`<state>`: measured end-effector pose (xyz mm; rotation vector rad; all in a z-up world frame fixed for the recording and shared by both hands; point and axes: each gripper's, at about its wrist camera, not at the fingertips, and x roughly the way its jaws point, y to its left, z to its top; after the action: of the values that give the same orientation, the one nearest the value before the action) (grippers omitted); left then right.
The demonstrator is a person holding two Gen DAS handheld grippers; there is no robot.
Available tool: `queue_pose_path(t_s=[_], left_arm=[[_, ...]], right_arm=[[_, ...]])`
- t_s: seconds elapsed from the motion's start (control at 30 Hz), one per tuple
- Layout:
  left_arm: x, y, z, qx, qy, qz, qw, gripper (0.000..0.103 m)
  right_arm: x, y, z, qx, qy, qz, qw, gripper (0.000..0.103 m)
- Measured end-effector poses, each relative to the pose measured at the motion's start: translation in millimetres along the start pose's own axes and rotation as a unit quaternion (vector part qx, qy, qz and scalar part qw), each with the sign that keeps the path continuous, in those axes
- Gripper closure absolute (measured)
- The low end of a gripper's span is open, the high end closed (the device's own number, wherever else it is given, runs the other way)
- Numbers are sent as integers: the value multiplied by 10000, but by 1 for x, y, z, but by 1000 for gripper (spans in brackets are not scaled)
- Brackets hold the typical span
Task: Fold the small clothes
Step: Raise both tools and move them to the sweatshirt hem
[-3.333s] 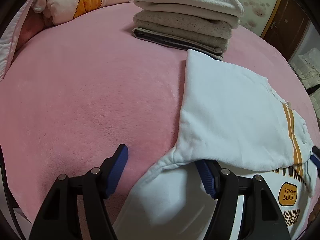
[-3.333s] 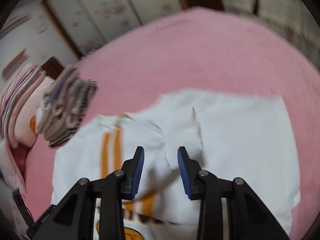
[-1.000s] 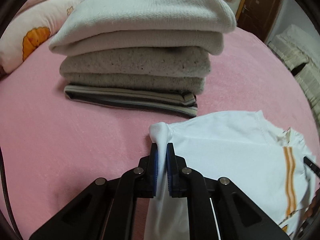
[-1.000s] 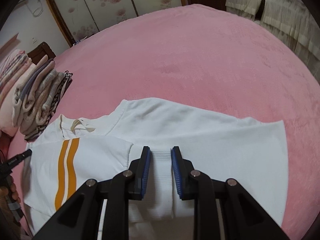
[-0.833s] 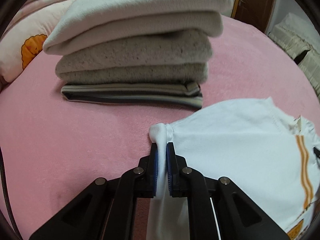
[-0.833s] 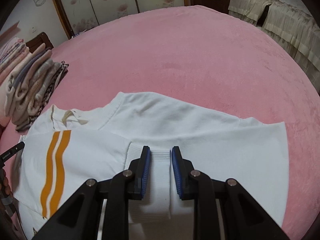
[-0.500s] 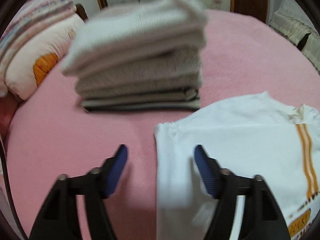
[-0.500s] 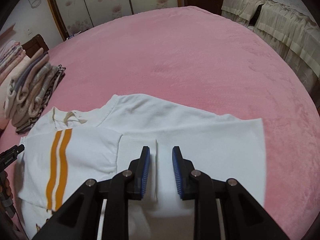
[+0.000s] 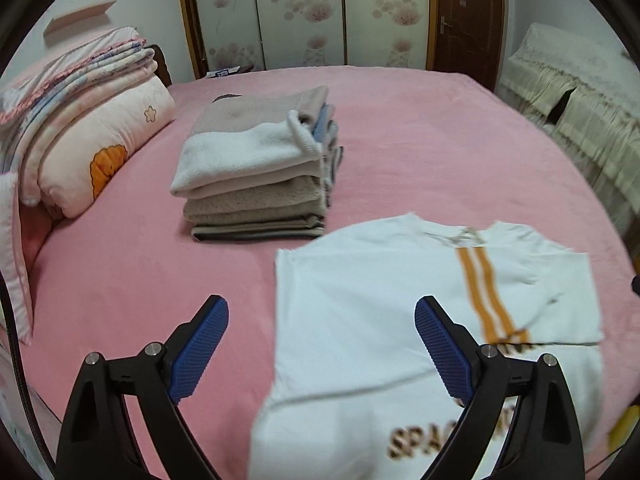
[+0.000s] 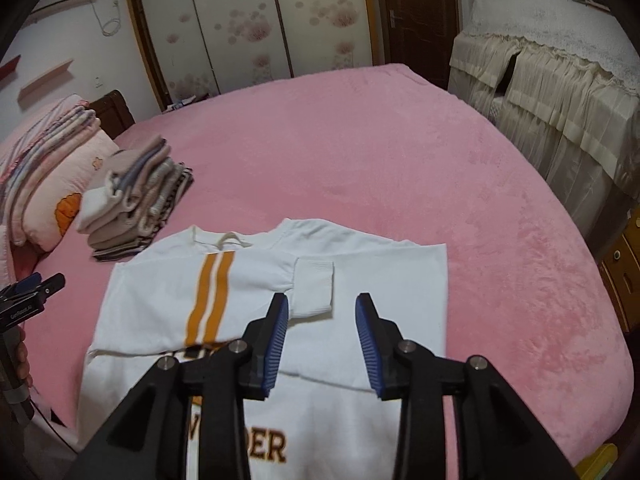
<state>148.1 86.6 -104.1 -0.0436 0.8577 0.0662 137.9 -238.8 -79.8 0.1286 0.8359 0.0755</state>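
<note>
Left gripper (image 9: 321, 344) hangs above the bed with its jaws spread wide and opening, nothing clamped between them; right gripper (image 10: 322, 336) has its jaws partly apart and opening, also clamping nothing, over a folded-in sleeve cuff (image 10: 314, 288). The white sweatshirt (image 9: 360, 312) with orange stripes (image 10: 210, 292) lies flat on the pink bed (image 10: 380, 160), both sleeves folded across the chest, brown lettering toward the near edge. A stack of folded clothes (image 9: 256, 176) sits just beyond its left shoulder, with pillows (image 9: 92, 152) further left.
</note>
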Motion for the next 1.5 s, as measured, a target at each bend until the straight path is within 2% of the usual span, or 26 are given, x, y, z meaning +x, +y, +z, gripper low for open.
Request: queue_pose_path(t_s=[0.2, 0.33, 0.5, 0.63, 0.77, 0.87, 1.1, 1.37, 1.5], left_arm=[[-48, -5, -22, -216, -43, -337, 9992, 9], [-74, -10, -39, -265, -101, -705, 9971, 9], [-105, -23, -61, 55, -326, -733, 9968, 9], [-119, -29, -81, 193, -318, -784, 9962, 9], [-125, -30, -97, 230, -285, -747, 9965, 9], [-133, -28, -107, 196, -417, -848, 9953, 9], [-137, -27, -128, 223, -570, -788, 9950, 9], [-120, -18, -155, 202, -252, -841, 9959, 9], [-105, -6, -173, -10, -7, -816, 9967, 9]], right_arm=[[-49, 8, -15, -133, -257, 142, 9995, 62], [-75, 10, -28, -197, -362, 192, 9990, 61], [-95, 9, -45, -233, -411, 228, 9986, 60], [-103, 5, -60, -209, -407, 251, 9986, 60], [-109, 1, -73, -158, -401, 268, 9987, 60], [-113, -2, -83, -108, -409, 271, 9987, 60], [-117, -5, -101, -97, -377, 230, 9990, 60], [-116, -9, -129, -367, -406, 167, 9984, 60], [-109, -16, -144, -364, -316, 94, 9988, 60]])
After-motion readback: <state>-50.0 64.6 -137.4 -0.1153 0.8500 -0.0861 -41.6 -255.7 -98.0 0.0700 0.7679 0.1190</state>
